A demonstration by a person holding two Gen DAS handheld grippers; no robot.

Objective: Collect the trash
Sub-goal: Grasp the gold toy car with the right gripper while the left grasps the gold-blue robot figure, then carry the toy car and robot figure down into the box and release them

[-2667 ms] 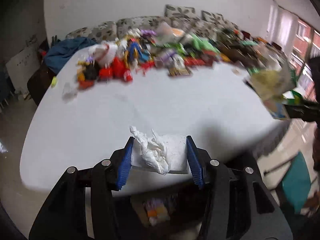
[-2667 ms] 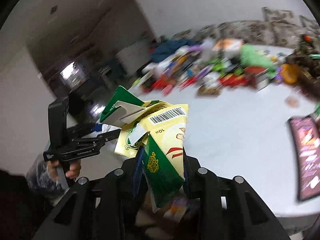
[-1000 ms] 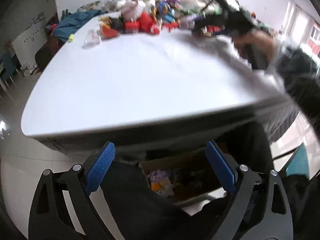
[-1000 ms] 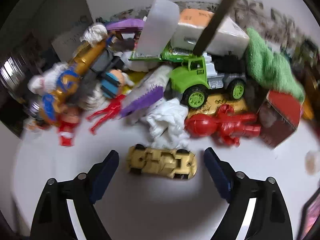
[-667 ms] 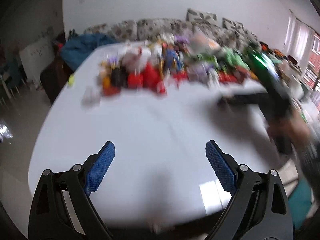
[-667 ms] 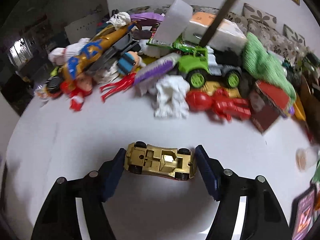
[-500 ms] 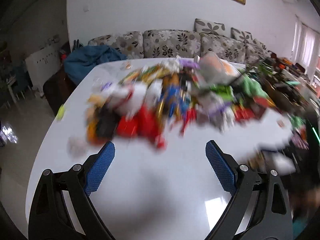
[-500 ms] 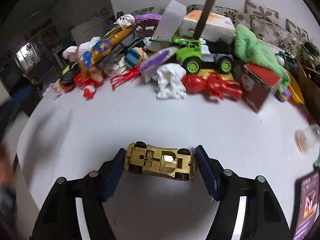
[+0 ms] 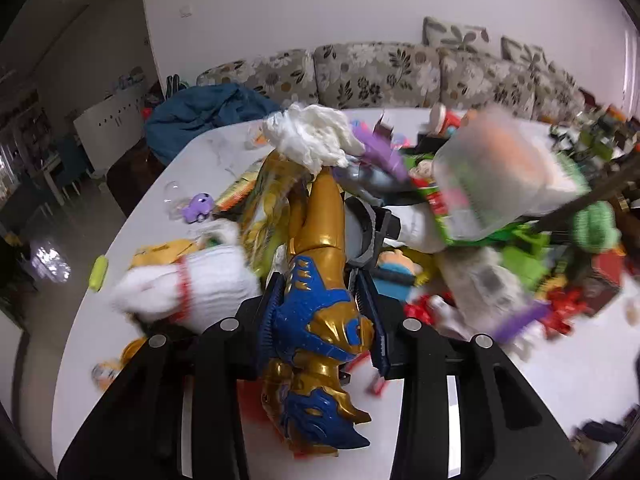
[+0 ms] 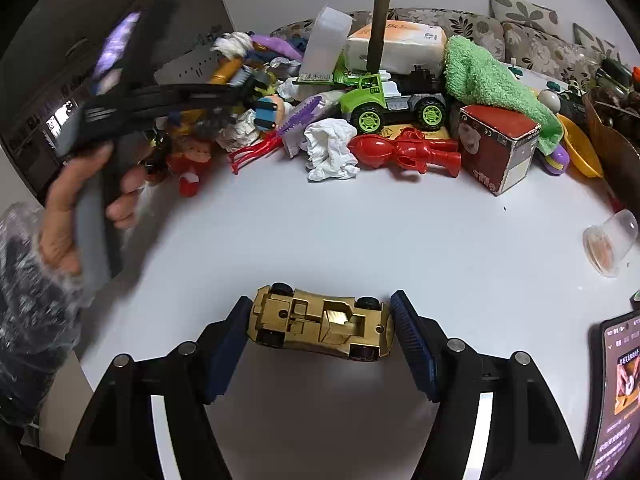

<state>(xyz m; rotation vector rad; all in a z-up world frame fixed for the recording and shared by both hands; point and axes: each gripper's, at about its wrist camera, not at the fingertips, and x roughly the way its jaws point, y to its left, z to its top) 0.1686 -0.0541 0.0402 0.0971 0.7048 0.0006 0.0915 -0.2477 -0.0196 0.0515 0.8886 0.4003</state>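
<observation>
My left gripper (image 9: 322, 304) is shut on a gold and blue toy figure (image 9: 320, 280) at the near edge of the toy pile; it also shows in the right wrist view (image 10: 224, 98). My right gripper (image 10: 320, 326) is shut on a gold toy car (image 10: 320, 326), held just above the white table (image 10: 360, 232). A crumpled white tissue (image 10: 330, 154) lies at the pile's front edge. Another white wad (image 9: 312, 138) sits on top of the pile. A white glove with a red band (image 9: 188, 290) lies left of the left gripper.
The pile holds a green truck (image 10: 394, 98), a red toy figure (image 10: 404, 152), a red box (image 10: 496, 144), a green towel (image 10: 488, 76) and a tissue pack (image 10: 400, 48). A clear plastic cup (image 10: 610, 242) and a phone (image 10: 616, 384) lie right. A sofa (image 9: 400, 72) stands behind.
My left gripper has moved forward into the pile and closed on the gold and blue figure. My right gripper still holds the gold car, pulled back from the pile.
</observation>
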